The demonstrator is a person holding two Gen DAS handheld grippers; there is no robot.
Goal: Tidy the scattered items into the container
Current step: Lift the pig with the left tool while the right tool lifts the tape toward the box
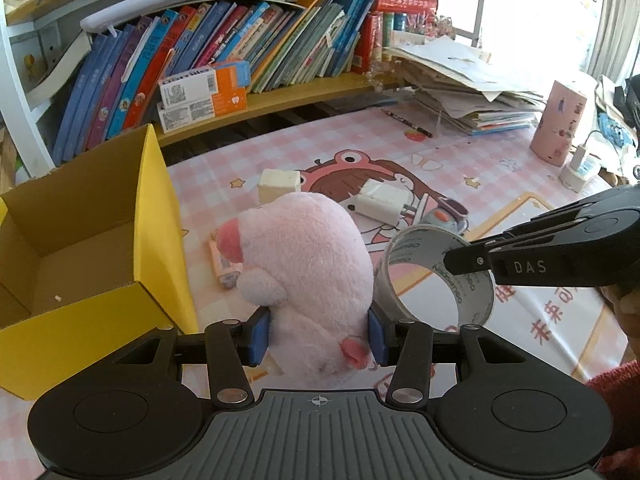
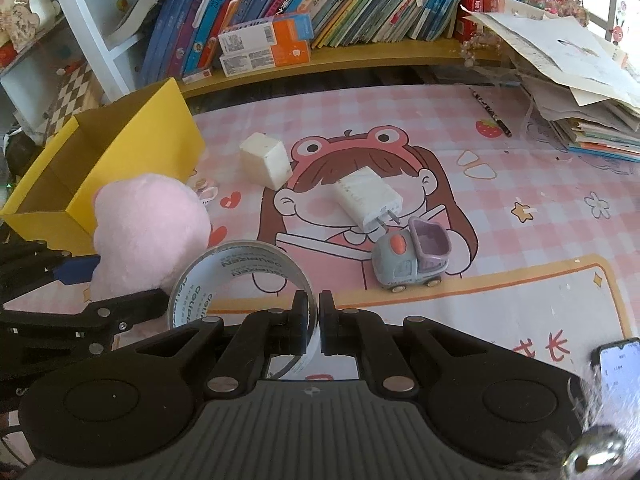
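My left gripper (image 1: 318, 336) is shut on a pink plush pig (image 1: 308, 272), its blue pads pressing both sides, just right of the open yellow cardboard box (image 1: 156, 200). My right gripper (image 2: 314, 322) is shut on the rim of a clear tape roll (image 2: 224, 276), held upright beside the pig (image 2: 148, 224). The tape roll (image 1: 436, 276) and the right gripper also show in the left wrist view. On the pink mat lie a white cube (image 2: 266, 160), a white charger (image 2: 368, 198), a grey toy truck (image 2: 412, 258) and a small pink packet (image 1: 222, 264).
The box (image 2: 100, 168) stands at the mat's left. A bookshelf (image 2: 320, 8) runs along the back. A paper stack (image 2: 580, 80) and a pencil (image 2: 490, 112) sit back right. A phone (image 2: 618, 364) lies near right. A pink cup (image 1: 558, 124) stands far right.
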